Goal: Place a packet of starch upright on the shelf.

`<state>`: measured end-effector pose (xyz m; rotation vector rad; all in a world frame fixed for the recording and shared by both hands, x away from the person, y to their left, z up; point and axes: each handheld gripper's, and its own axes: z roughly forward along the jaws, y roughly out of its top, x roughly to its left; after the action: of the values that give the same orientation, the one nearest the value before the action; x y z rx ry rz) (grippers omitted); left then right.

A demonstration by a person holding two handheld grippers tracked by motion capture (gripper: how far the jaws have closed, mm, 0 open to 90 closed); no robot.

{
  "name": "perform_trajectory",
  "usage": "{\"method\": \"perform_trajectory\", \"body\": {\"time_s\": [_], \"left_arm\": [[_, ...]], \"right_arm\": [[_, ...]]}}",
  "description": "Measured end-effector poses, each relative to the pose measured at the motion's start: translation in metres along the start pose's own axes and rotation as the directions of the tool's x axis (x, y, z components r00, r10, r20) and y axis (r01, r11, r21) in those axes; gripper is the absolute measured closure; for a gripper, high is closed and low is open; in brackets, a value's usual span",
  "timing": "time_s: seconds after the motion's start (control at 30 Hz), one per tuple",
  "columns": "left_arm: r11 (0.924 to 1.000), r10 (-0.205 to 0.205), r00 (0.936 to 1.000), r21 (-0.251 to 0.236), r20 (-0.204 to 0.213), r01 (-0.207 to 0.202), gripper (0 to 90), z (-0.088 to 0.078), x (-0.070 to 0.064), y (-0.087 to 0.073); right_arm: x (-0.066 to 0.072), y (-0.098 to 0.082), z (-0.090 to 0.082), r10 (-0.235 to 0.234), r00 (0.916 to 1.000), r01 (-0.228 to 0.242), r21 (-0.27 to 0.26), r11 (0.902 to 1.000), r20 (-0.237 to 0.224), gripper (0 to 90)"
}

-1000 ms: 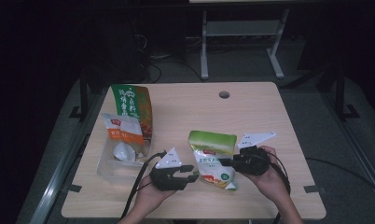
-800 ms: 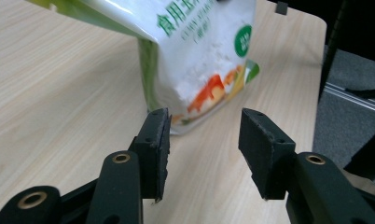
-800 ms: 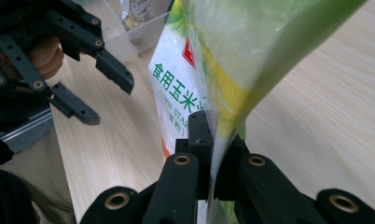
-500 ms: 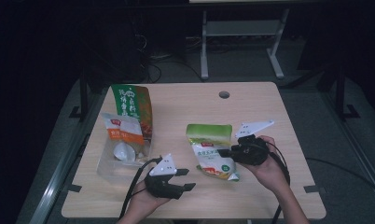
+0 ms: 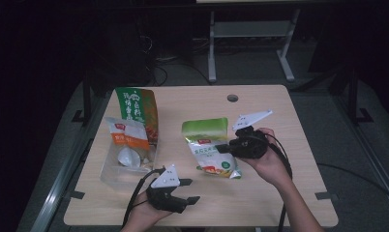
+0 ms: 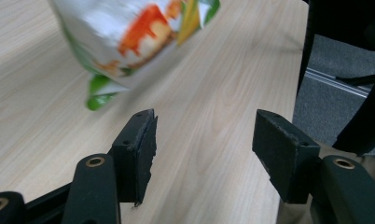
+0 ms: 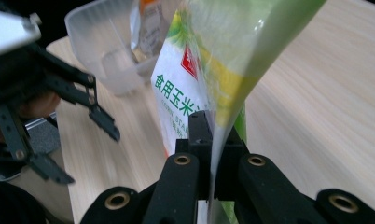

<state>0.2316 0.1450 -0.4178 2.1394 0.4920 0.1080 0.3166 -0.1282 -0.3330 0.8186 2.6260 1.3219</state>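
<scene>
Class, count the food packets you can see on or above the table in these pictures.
3. A green and white packet is pinched by the right gripper; a tall green and orange packet stands at the left; a small orange and white packet leans in the clear tub. More may be hidden.

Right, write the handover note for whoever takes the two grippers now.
Right gripper: shut on the edge of the green-and-white starch bag, holding it over the table.
Left gripper: jaws have just been opening, nothing between them, near the table's front edge.
Clear tub sits at the left with an orange-labelled packet in it; a tall green bag lies behind.
Done: starch bag gripped by one gripper.
Left: likely carry it to the tub; it is not there yet.
</scene>
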Motion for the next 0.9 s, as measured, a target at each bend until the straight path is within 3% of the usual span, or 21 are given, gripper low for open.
{"method": "perform_trajectory", "body": {"time_s": [0.27, 0.67, 0.9], "left_arm": [[0.9995, 0.031, 0.9995, 0.001, -0.003, -0.031, 37.1, -0.004, -0.003, -0.005], [0.9994, 0.035, 0.9994, -0.003, 0.009, -0.035, 34.2, -0.005, -0.011, -0.010], [0.9987, 0.051, 0.9987, -0.001, -0.002, -0.051, 32.9, -0.008, -0.016, -0.008]], "right_arm": [[0.006, 0.029, 0.009, -0.011, 0.9994, 0.011, -0.003, 0.9999, -0.033, 87.9], [0.008, 0.060, 0.036, -0.032, 0.9956, 0.033, 0.005, 0.9995, -0.088, 87.9], [0.014, 0.079, 0.044, -0.070, 0.9916, 0.070, -0.002, 0.9976, -0.109, 88.0]]}}
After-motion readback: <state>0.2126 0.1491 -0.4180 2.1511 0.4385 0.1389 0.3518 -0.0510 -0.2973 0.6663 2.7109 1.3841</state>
